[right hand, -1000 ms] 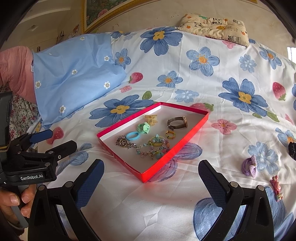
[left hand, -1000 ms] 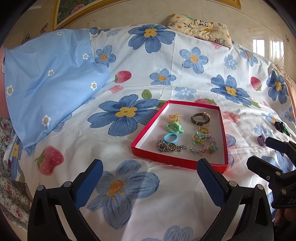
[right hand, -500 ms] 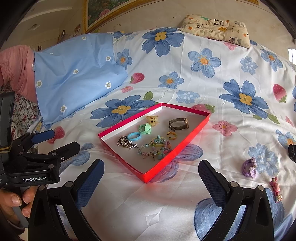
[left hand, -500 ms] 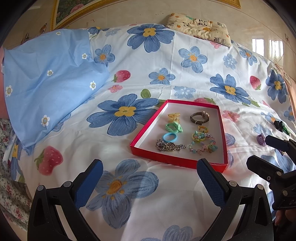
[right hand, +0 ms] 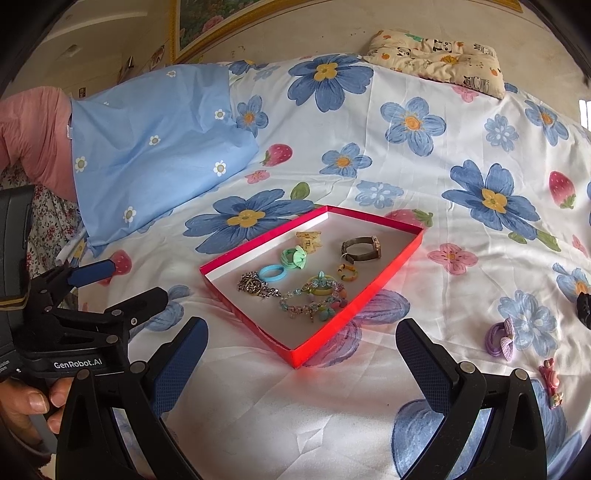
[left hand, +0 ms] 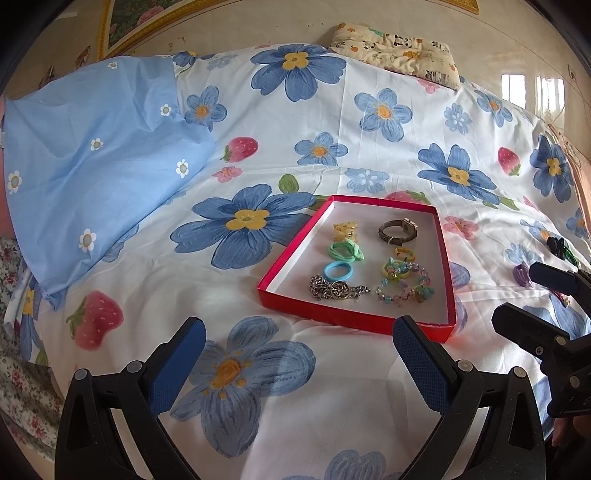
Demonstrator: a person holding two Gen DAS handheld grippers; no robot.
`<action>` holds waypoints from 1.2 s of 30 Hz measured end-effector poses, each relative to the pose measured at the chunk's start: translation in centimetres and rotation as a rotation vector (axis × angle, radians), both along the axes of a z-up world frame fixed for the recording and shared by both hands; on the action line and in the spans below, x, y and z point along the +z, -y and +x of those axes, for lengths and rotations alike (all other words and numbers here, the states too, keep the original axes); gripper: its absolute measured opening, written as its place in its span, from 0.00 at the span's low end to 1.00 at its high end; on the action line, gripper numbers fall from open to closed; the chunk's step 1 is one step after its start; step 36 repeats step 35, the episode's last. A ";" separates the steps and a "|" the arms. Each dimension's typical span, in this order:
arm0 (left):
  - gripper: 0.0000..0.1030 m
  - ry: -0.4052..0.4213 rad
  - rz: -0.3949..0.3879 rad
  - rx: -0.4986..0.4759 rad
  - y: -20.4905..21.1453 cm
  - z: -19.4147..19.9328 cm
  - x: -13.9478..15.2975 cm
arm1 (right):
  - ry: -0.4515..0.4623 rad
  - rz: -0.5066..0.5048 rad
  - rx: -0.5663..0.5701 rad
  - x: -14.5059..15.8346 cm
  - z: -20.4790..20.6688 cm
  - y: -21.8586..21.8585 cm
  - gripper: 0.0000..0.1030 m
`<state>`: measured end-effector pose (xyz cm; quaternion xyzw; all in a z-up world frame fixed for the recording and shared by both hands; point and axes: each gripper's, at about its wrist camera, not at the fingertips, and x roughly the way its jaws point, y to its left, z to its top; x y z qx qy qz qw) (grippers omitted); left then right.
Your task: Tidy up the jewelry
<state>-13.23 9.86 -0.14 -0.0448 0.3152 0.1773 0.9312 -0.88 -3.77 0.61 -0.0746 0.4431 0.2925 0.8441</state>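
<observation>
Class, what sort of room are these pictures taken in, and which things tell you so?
Most likely a bedroom: a floral bedsheet covers a bed, a small pillow lies at its far end, and a framed picture hangs on the wall.

Left wrist camera sits low over the near edge of the bed [left hand: 332,424], looking forward between its own wide-spread fingers toward the far edge, red tray [left hand: 280,291] just ahead and right of centre. Right wrist camera, same low stance, stands further right; the tray [right hand: 306,354] shows corner-on. Both views share tray, blue pillow and far cushion. Each camera catches the other gripper at its frame edge.
</observation>
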 end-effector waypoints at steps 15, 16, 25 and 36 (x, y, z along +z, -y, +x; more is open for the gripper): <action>0.99 -0.006 0.001 -0.002 -0.2 0.5 -0.2 | -0.006 0.004 -0.002 0.0 0.4 0.0 0.99; 0.99 -0.007 0.001 -0.003 -0.2 0.6 -0.2 | -0.006 0.006 -0.001 0.0 0.4 0.0 0.99; 0.99 -0.013 0.000 -0.006 -0.2 1.0 -0.3 | -0.015 0.005 -0.007 -0.2 0.8 0.0 0.99; 0.99 -0.029 -0.012 -0.018 -0.4 2.5 -0.4 | -0.043 -0.006 -0.012 -0.9 1.4 0.1 0.99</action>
